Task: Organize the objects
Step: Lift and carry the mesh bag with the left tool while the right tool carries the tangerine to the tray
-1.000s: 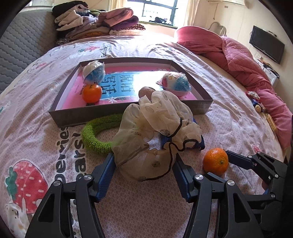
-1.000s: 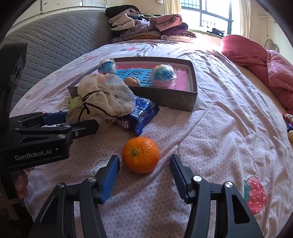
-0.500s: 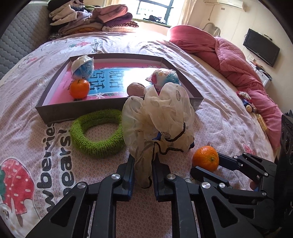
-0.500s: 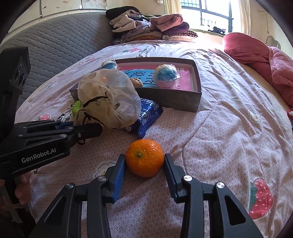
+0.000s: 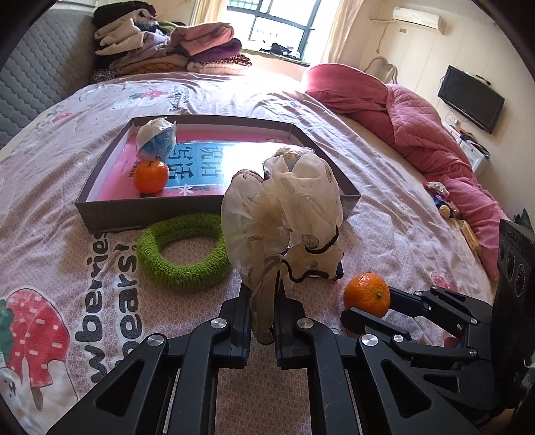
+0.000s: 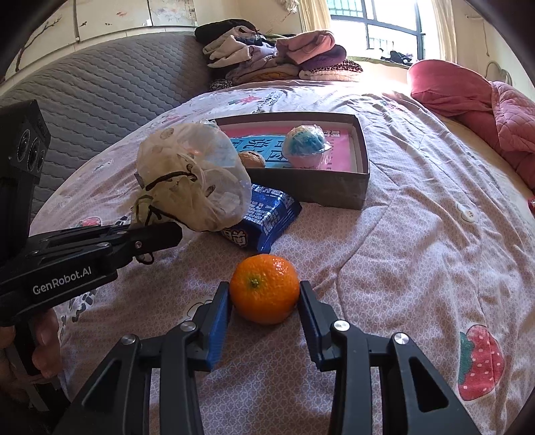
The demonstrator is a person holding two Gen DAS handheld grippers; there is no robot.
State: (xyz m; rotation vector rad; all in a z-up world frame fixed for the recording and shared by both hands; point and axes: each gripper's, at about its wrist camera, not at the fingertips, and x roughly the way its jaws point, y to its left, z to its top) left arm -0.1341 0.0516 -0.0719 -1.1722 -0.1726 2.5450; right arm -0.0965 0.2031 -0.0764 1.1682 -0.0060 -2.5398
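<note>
My left gripper (image 5: 263,321) had pinched the sheer scrunchie (image 5: 284,214) above the bedspread (image 5: 50,214); my right gripper (image 6: 264,302) was closing, pads touching the tangerine (image 6: 264,288) before the box (image 6: 362,157).

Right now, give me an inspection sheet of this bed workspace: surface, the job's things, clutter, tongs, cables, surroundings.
Surface: bed sheet with strawberry print, wrinkled.
Job's things: shallow box holding a tangerine, two wrapped blue balls and a walnut; green knitted ring, blue snack packet and a second tangerine on the sheet.
Clutter: folded clothes pile, pink quilt.
Tongs: left tongs shut on sheer scrunchie; right tongs closing, pads against the second tangerine.
Cables: nothing seen on the bed.
Surroundings: window, wall television, grey padded headboard.
</note>
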